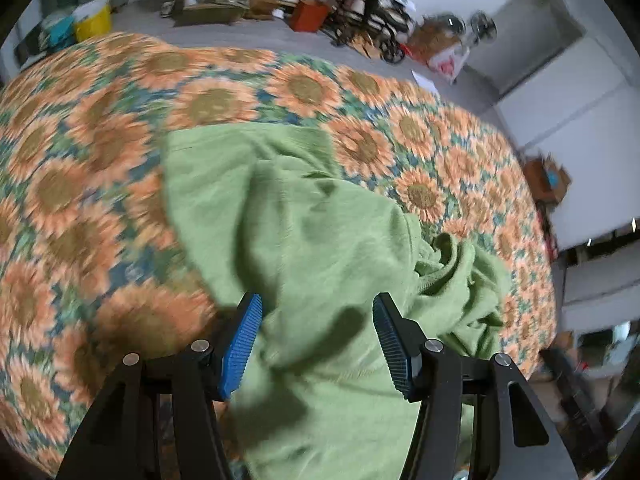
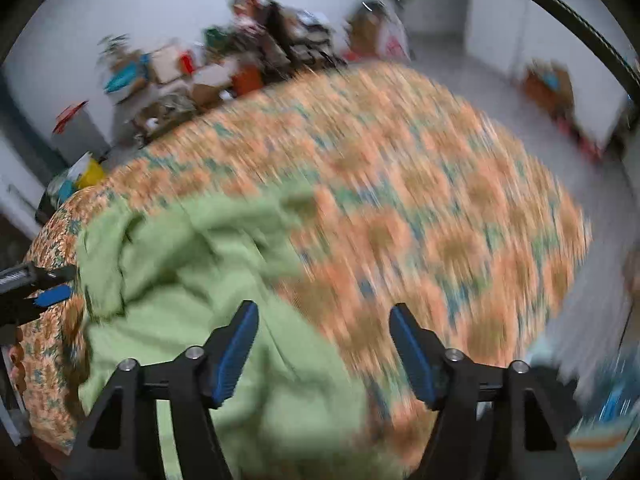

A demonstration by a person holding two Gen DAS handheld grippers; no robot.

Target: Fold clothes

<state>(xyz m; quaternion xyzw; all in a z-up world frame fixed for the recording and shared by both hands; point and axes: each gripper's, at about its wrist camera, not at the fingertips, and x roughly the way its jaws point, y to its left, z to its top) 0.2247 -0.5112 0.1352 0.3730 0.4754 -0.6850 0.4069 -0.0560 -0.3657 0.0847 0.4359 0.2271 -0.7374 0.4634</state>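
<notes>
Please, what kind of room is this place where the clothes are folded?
Probably a spare room or storage room in a home. A green garment lies on a sunflower-print cover, and cardboard boxes and clutter stand along the far wall.

A lived-in home room, used partly for storage. Shown by a broad surface draped in an orange sunflower-print cloth with teal and green leaves (image 1: pixel 224 96). Beyond that cloth, heaped along the plain white wall: open brown cardboard boxes (image 1: pixel 208 8), a yellow plastic bucket (image 1: pixel 93 20), a black-framed pushchair (image 1: pixel 376 12). Pale grey floor (image 1: pixel 248 32) around the cloth, white cupboard fronts (image 1: pixel 576 120) to its right.
</notes>
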